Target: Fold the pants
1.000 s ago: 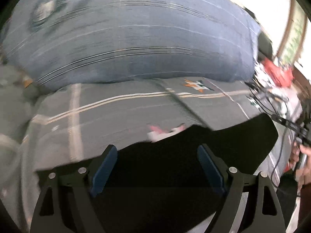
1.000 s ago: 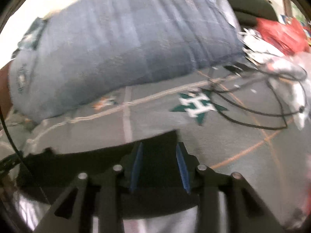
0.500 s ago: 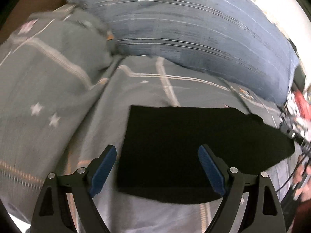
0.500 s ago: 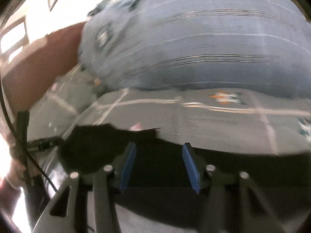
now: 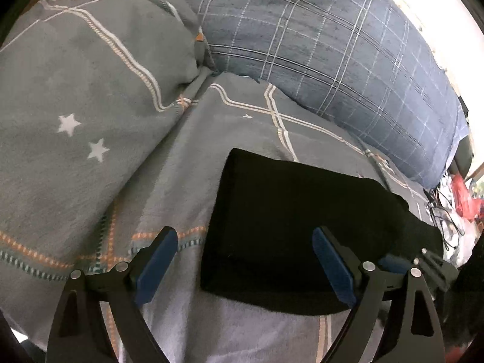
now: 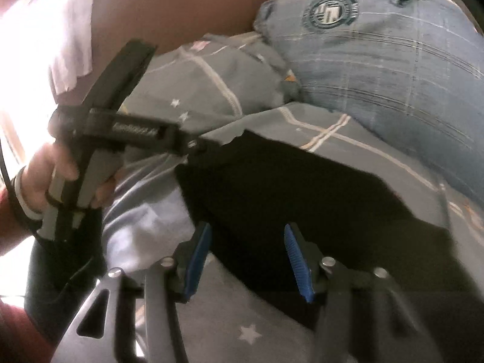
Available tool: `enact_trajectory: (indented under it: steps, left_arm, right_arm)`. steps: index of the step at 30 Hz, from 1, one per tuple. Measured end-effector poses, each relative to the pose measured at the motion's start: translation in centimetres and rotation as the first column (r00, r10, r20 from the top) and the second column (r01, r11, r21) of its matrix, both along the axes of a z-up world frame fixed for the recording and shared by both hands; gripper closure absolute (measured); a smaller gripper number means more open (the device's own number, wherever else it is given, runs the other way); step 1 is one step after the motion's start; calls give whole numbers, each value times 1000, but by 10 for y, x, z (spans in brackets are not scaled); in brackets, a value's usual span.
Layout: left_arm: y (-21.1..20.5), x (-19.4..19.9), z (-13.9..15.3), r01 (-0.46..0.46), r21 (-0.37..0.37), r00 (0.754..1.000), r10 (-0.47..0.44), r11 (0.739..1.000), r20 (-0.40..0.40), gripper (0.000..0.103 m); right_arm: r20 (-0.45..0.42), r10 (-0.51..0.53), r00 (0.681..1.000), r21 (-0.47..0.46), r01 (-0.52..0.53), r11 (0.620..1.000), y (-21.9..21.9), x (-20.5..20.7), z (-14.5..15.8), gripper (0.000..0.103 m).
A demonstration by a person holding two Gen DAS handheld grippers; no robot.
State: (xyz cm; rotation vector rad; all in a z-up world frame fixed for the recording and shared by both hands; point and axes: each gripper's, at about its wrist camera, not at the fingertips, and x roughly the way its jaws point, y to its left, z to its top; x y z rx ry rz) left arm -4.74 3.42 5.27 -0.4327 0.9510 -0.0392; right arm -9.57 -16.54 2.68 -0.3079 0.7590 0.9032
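Observation:
The black pants (image 5: 290,224) lie folded into a flat rectangle on the grey bedsheet (image 5: 169,181). My left gripper (image 5: 245,263) is open and empty, its blue pads straddling the near left corner of the pants just above the cloth. In the right wrist view the pants (image 6: 302,187) stretch across the middle. My right gripper (image 6: 246,257) is open and empty above their near edge. The left gripper (image 6: 127,133) shows there too, held in a hand at the left end of the pants.
A large blue plaid pillow (image 5: 332,45) lies behind the pants. A grey star-patterned pillow (image 5: 75,84) lies at the left. Cables and red clutter (image 5: 459,202) sit at the far right. A brown headboard (image 6: 181,9) stands behind.
Both grippers swung left across the bed. The pants went from a spread black sheet under the jaws to a neat folded rectangle. The right gripper's jaws have opened wider.

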Motion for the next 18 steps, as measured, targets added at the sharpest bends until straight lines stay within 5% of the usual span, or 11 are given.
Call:
enact_trajectory:
  steps: [4,6,7,8,14,18]
  left_arm:
    - [-9,9,-5,23,20,1000,-23,1000,-3,12]
    - [-11,13,-7,28,17,1000,-28,999,-1,12]
    - [-11,15,-6,27,17,1000,-27,1000,1,12]
    - [-12,15,-5,24,17,1000,-24,1000,4,12]
    - [-9,3,18,19,32,997,-22,999,80,12]
    - [-10,-2,14,24,46,997,-27,999,75,12]
  right_arm:
    - [17,-7,1000,-39,8,999,7,4,-11,55]
    - [30,-17,999,-44,18,999,9,6,-14,73]
    - [29,-28,999,-47,29,998,9,9,-14,95]
    - [10,-39,999,-37,40,999,7,12,-13,98]
    - [-33,-69,997,106,72,992,-7,7,23,98]
    - [-56,-56,997,81,61,995,4,-1,9,98]
